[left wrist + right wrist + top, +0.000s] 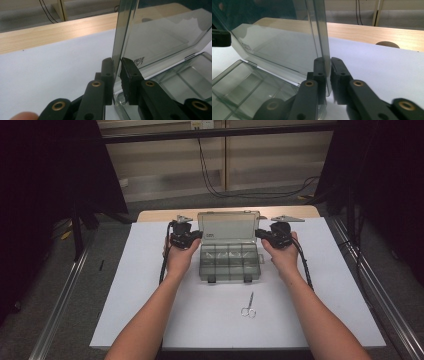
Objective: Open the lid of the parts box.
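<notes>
Centrally, clear smoky plastic compartment box [229, 261], raised lid [228, 225] pinched by left gripper [199, 235] and right gripper [258, 234], small steel scissors [248, 306] lower centre.

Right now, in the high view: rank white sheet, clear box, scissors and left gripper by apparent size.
1. white sheet, by far the largest.
2. clear box with its raised lid.
3. left gripper.
4. scissors, a bit smaller than the gripper; they lie nearer the camera, so that gap is unsure.
</notes>
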The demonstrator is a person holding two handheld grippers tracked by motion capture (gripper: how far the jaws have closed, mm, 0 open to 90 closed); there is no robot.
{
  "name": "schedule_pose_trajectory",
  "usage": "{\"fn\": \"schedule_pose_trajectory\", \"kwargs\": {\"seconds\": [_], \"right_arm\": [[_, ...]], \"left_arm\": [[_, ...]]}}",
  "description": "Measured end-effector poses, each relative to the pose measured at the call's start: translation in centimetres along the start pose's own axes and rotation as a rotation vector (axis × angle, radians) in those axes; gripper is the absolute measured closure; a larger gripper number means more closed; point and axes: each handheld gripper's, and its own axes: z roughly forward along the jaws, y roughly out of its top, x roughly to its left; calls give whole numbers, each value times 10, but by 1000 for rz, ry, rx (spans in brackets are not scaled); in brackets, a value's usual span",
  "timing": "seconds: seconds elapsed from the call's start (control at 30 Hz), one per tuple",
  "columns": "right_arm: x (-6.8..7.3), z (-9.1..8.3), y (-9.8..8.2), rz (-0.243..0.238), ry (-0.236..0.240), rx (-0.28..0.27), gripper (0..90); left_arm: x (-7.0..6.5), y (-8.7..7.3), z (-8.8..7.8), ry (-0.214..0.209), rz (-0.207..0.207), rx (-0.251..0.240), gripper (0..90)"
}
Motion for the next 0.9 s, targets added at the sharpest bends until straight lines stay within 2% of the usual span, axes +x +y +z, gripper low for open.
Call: {"fn": "schedule_pose_trajectory", "kwargs": {"seconds": [0.13,0.2,0.27,0.3,0.33,0.4,0.47,0.5,0.53,0.63,0.67,0.87,0.9], "right_arm": [[0,3,2,4,-19,10,849],[1,4,4,1,-29,23,852],[1,5,6,0,-34,34,853],[1,5,7,3,-35,39,853],[0,6,7,7,-33,42,853],[-2,8,8,21,-29,48,853],[-4,9,9,36,-18,55,851],[-5,9,9,43,-11,56,851],[-6,10,9,49,-9,56,850],[-9,12,8,74,8,53,846],[-10,13,7,80,11,50,846],[-12,21,-1,88,13,87,843],[-12,22,-2,92,11,85,843]], "left_arm": [[4,-3,9,-11,10,27,797],[9,-3,12,-37,-32,13,797],[14,-4,14,-68,-55,8,795],[16,-4,14,-68,-54,15,795],[16,-4,15,-67,-36,28,799],[14,-5,17,-65,-86,-7,813],[19,-6,17,-87,-75,18,812],[19,-6,18,-90,-103,13,810],[20,-7,20,-97,-110,11,808],[23,-8,21,-105,-78,40,813],[22,-9,22,-107,-109,27,816],[26,-11,24,-115,-133,33,845],[26,-12,24,-119,-150,28,845]]}}
